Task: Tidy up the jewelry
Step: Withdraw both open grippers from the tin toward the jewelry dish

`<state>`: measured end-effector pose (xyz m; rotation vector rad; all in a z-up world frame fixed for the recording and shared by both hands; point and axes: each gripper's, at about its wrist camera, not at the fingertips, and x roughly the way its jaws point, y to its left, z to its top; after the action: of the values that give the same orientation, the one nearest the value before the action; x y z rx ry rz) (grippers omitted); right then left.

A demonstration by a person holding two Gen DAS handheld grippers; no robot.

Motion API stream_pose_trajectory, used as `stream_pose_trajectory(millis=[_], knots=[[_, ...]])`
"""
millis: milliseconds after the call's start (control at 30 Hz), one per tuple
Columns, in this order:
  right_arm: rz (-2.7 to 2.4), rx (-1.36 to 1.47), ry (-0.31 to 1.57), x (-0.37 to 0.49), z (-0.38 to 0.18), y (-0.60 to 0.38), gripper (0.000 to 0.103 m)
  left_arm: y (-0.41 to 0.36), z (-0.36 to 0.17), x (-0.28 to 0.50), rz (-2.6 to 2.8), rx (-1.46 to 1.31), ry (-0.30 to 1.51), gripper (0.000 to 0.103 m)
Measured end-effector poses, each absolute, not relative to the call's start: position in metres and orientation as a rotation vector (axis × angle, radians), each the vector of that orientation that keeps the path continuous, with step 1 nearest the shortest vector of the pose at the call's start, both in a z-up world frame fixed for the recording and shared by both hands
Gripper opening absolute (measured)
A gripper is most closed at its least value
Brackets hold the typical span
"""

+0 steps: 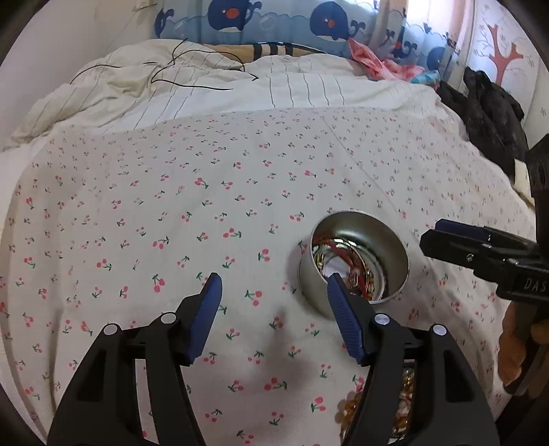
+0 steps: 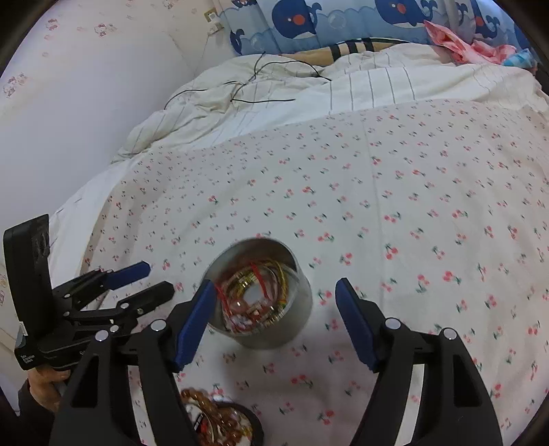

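Note:
A round silver tin (image 1: 357,260) stands open on the cherry-print bedsheet, holding a tangle of gold bangles and red cords (image 2: 255,291). My left gripper (image 1: 274,284) is open and empty, its right finger just in front of the tin's near rim. My right gripper (image 2: 274,291) is open and empty, its fingers either side of the tin from above. A heap of amber bead bracelets (image 2: 212,417) lies near the front edge, partly hidden by the fingers; it also shows in the left wrist view (image 1: 353,408). Each gripper shows in the other's view: right (image 1: 446,240), left (image 2: 151,278).
The cherry-print sheet (image 2: 411,206) covers the bed. A rumpled striped duvet (image 1: 171,89) with a thin black cable lies at the back. Whale-print pillows (image 2: 308,24) and pink clothes (image 1: 377,61) lie beyond. A dark garment (image 1: 490,113) lies at the right edge.

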<state>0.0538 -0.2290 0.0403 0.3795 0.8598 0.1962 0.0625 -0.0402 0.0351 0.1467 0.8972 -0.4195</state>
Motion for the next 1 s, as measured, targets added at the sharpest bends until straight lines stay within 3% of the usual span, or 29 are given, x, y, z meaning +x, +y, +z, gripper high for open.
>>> stream_pose_trajectory(millis=[1000], knots=[[0.212,0.211,0.958,0.023,0.021,-0.209,0.081,-0.063,0.045,0.016,-0.381,0.426,0.732,0.077]])
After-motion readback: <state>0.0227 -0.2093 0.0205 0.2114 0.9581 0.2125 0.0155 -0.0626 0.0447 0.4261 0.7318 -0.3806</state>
